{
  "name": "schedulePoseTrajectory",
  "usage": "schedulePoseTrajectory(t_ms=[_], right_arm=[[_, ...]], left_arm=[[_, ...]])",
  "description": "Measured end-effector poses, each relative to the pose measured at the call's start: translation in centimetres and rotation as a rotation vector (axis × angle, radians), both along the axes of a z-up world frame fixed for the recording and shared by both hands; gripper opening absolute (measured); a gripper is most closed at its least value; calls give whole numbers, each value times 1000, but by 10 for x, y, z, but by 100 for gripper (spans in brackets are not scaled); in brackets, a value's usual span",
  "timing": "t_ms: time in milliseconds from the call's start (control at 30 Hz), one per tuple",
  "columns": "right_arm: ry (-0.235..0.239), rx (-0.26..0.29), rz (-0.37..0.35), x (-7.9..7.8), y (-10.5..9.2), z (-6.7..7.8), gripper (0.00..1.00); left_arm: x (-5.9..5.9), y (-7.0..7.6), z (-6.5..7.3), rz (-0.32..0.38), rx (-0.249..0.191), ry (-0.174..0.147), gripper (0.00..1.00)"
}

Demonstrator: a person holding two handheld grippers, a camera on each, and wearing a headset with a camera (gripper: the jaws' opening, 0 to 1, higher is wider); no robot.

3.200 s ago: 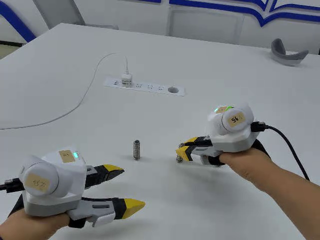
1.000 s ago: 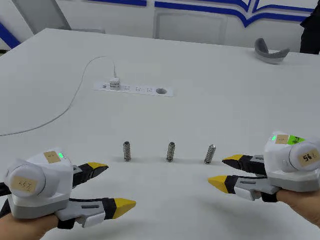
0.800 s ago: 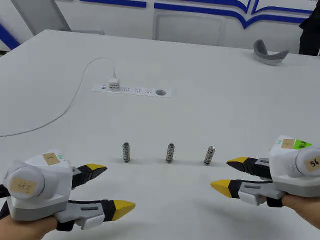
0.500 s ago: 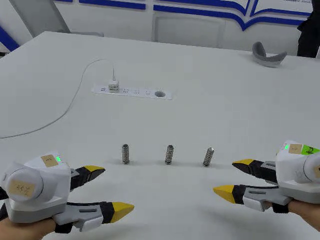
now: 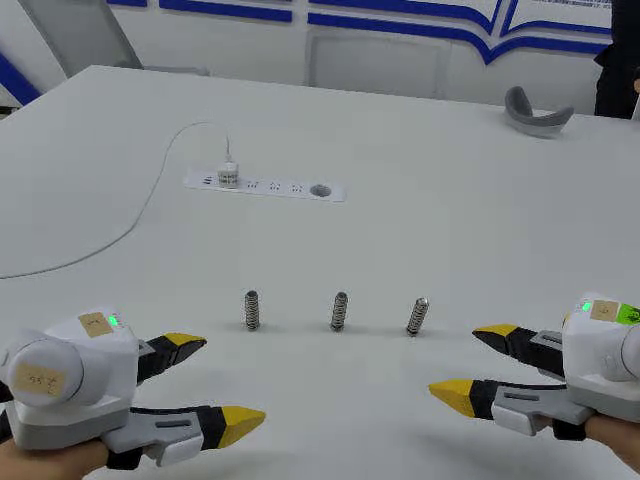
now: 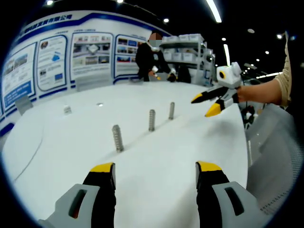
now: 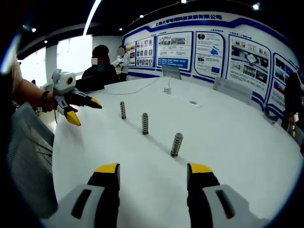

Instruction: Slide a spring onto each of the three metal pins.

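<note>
Three grey metal coil springs stand in one row on the white table (image 5: pixel 420 200), evenly spaced and apart from one another. Count them from your left in the head view:

1. The left spring (image 5: pixel 252 310) stands upright.
2. The middle spring (image 5: pixel 340 311) stands upright.
3. The right spring (image 5: pixel 418 316) leans slightly to the right.

The metal pins inside the coils are too small to make out.

You hold two grippers, one on each side of the row and nearer to you than the springs. The left gripper (image 5: pixel 215 382), white-bodied with black jaws tipped in yellow, has its jaws spread wide and grasps nothing. The right gripper (image 5: pixel 468 361), of the same build, is likewise released, with its jaws spread and nothing between them. Neither gripper touches a spring.

In the left gripper view, all three springs (image 6: pixel 117 138) recede in a line beyond the gripper's own two yellow tips, with the right gripper (image 6: pixel 203 106) past the far end. In the right gripper view, the row (image 7: pixel 176 144) runs the opposite way toward the left gripper (image 7: pixel 87 113).

Farther back on the table lie one white power strip (image 5: pixel 265 185) carrying one white plug (image 5: pixel 228 176), one white cable (image 5: pixel 130 225) curving off to the left, and one grey curved band (image 5: pixel 532 110) near the far right edge.
</note>
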State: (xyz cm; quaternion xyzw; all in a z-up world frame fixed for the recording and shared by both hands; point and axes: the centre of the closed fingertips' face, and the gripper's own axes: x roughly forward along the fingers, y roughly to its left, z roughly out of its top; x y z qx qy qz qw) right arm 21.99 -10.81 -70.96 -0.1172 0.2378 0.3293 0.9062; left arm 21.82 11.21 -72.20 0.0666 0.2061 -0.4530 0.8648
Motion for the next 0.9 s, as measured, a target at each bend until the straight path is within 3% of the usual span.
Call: schedulePoseTrajectory(t_ms=[900], right_arm=[[-8, 6, -5, 1, -1, 0, 60]], left_arm=[[2, 4, -1, 12, 4, 1, 70]])
